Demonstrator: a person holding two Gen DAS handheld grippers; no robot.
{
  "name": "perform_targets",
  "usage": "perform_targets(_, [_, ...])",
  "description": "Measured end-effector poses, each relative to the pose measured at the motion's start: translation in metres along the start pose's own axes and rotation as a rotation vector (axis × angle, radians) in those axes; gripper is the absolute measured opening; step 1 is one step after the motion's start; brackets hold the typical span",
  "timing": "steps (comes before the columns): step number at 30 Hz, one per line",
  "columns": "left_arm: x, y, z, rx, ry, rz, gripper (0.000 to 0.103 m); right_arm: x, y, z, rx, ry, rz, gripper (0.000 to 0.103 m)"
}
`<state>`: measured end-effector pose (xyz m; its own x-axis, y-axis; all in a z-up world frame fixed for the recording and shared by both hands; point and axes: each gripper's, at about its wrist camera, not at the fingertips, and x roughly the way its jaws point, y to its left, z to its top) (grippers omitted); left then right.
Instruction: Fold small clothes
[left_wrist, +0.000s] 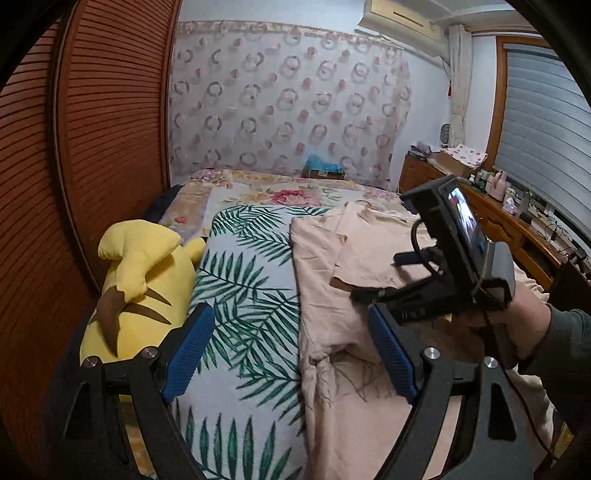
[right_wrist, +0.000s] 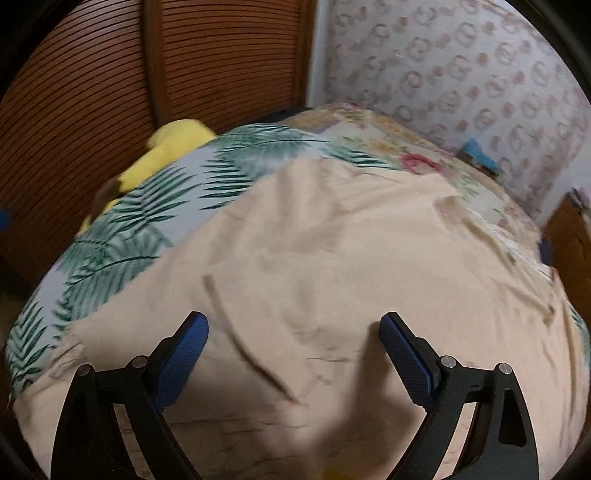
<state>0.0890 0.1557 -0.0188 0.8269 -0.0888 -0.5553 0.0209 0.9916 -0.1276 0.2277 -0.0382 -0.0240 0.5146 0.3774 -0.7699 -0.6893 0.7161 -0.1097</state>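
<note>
A peach garment lies spread on the bed, one sleeve folded over its upper part. My left gripper hovers open above the garment's left edge, nothing between its blue pads. My right gripper, held by a hand in a dark sleeve, reaches over the garment from the right. In the right wrist view the garment fills the middle. There the right gripper stands wide open just above the cloth, with a diagonal crease between its fingers. Neither gripper grips the fabric.
A leaf-print sheet covers the bed under the garment. A yellow plush toy lies along the bed's left side against louvered wooden doors. A wooden dresser with small items stands at the right. A blue object sits at the far end.
</note>
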Motion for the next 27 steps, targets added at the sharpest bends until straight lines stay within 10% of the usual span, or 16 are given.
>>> perform_targets(5, [0.001,-0.009,-0.006,0.030,0.007,0.017,0.086,-0.008,-0.047,-0.015,0.127,0.024,-0.137,0.094])
perform_targets(16, [0.027,-0.031,-0.009,0.049,0.058,0.012,0.086,-0.043,-0.080,-0.041,0.185,-0.049,-0.148,0.094])
perform_targets(27, [0.047,-0.038,-0.016,0.071,0.110,0.037,0.086,-0.037,-0.070,-0.041,0.150,-0.125,0.058,0.093])
